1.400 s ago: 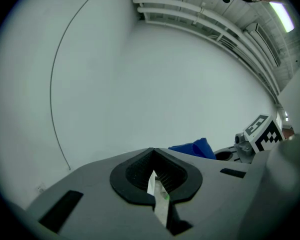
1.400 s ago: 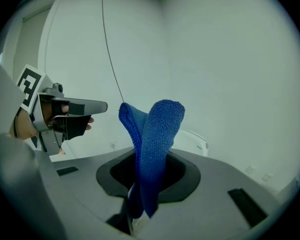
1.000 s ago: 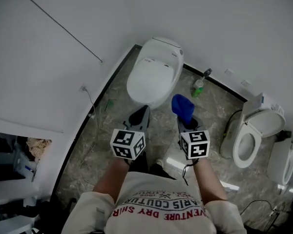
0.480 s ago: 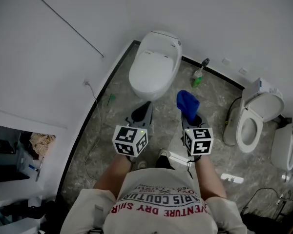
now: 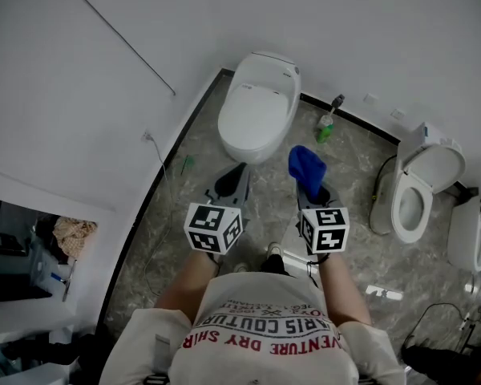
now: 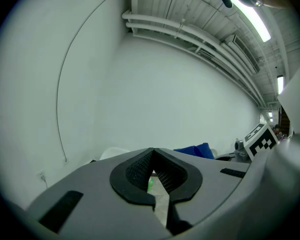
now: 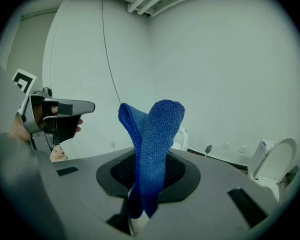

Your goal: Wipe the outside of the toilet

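A white toilet with its lid down stands against the wall at the top middle of the head view; its top edge peeks over the left gripper's jaws. My right gripper is shut on a blue cloth, which stands up folded from its jaws. It is held in the air to the right of the toilet's front, apart from it. My left gripper is shut and holds nothing, just in front of the toilet bowl.
A second white toilet with its lid up stands at the right, more fixtures beyond it. A green spray bottle stands on the marble floor by the wall. A cable hangs down the left wall. Clutter lies at the far left.
The view has shifted slightly, so the toilet sits a little higher and further right. Both grippers stay side by side in front of it, the cloth still held.
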The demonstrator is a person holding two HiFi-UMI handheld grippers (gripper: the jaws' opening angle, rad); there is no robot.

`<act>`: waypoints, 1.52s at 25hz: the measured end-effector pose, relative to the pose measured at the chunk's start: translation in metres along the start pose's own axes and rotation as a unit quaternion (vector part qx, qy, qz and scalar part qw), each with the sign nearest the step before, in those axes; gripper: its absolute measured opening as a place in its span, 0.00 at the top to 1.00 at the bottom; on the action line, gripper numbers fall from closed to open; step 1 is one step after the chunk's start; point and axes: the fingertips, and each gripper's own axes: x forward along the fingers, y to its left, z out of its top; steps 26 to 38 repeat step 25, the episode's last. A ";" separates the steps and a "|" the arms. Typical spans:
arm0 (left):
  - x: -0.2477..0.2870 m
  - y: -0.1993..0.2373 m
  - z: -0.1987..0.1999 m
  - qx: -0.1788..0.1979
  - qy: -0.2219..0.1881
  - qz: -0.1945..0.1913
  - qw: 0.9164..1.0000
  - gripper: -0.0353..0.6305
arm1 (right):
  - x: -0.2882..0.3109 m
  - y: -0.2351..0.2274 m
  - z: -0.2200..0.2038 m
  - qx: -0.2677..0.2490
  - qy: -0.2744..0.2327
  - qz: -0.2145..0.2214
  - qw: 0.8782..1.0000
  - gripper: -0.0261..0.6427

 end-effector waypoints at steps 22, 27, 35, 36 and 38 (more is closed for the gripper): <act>0.010 0.005 0.004 0.002 0.000 -0.001 1.000 0.94 | 0.007 -0.007 0.014 -0.003 -0.003 -0.010 1.000 0.85; 0.014 0.004 0.002 0.002 0.002 -0.003 1.000 0.94 | 0.009 -0.010 0.015 0.003 -0.004 -0.008 1.000 0.85; 0.014 0.004 0.002 0.002 0.002 -0.003 1.000 0.94 | 0.009 -0.010 0.015 0.003 -0.004 -0.008 1.000 0.85; 0.014 0.004 0.002 0.002 0.002 -0.003 1.000 0.94 | 0.009 -0.010 0.015 0.003 -0.004 -0.008 1.000 0.85; 0.014 0.004 0.002 0.002 0.002 -0.003 1.000 0.94 | 0.009 -0.010 0.015 0.003 -0.004 -0.008 1.000 0.85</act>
